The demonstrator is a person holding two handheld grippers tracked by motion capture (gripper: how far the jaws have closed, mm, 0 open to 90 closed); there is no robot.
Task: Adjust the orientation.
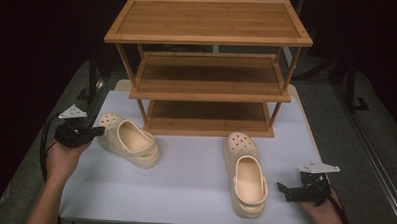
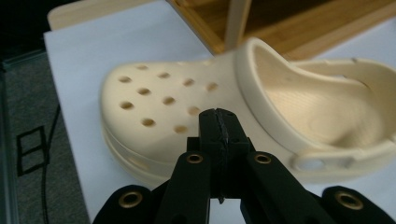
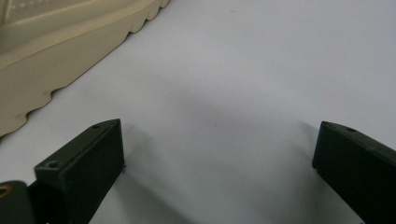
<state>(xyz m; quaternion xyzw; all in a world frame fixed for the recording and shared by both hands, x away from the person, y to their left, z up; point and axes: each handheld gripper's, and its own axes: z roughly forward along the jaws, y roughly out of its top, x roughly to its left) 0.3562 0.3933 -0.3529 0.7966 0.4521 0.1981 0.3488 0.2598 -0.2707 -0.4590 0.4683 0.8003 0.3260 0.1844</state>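
Observation:
Two cream clogs lie on the white table top (image 1: 184, 186). The left clog (image 1: 129, 139) (image 2: 154, 100) lies at an angle, its holed toe toward the far left. My left gripper (image 1: 100, 131) (image 2: 218, 116) hovers just left of that toe, jaws pressed together with nothing between them. The right clog (image 1: 246, 174) (image 3: 56, 51) points its toe toward the shelf. To its right, low over the table, my right gripper (image 1: 283, 189) (image 3: 219, 140) stands open and empty, beside the clog's sole.
A three-tier wooden shoe rack (image 1: 209, 40) stands at the back of the table, all its shelves bare. Grey floor borders the table on both sides. Cables trail from both grippers.

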